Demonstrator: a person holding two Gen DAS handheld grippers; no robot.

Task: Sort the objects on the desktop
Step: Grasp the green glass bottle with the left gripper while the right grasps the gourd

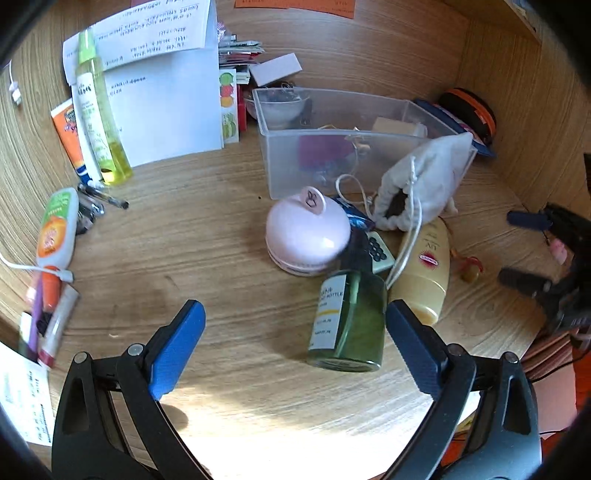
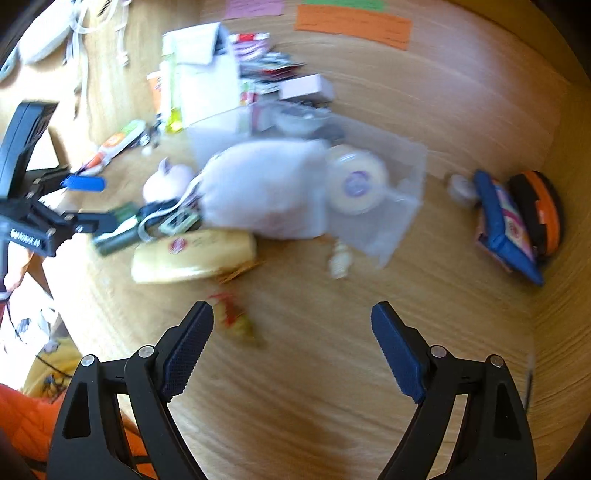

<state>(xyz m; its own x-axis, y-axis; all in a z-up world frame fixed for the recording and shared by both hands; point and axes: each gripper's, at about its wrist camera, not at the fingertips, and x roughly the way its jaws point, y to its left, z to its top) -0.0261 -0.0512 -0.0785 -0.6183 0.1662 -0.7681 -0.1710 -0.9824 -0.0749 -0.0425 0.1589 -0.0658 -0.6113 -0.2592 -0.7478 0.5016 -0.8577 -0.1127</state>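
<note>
- Wood-grain tabletop [image 1: 207,236] fills both wrist views, cluttered toward its far edge, with orange paper notes [image 2: 352,24] on the wooden wall behind.
- Left gripper [image 1: 295,332] stands released, its blue pads wide apart above bare wood and tilted downward, nothing between them.
- Just beyond its right pad lies a green glass bottle [image 1: 347,321] on its side, white label up; it touches a yellow sunscreen tube [image 1: 424,273] lying alongside.
- Behind the bottle sits a round pink case [image 1: 306,232] with a small tab on top.
- Past those, a white drawstring pouch [image 1: 424,184] leans on a clear plastic bin [image 1: 351,147] that holds small items.
- Near the left edge lie a tall yellow-green spray bottle [image 1: 99,122], an orange tube [image 1: 68,133] and folded white papers [image 1: 166,99].
- Right gripper [image 2: 291,332] is also released, jaws spread over bare wood and tilted downward; its view is motion-blurred.
- A small red-and-yellow charm [image 2: 236,321] lies just beside its left pad.
- Toward the right edge a blue pouch [image 2: 506,229] leans on an orange-and-black round object [image 2: 543,210].
</note>
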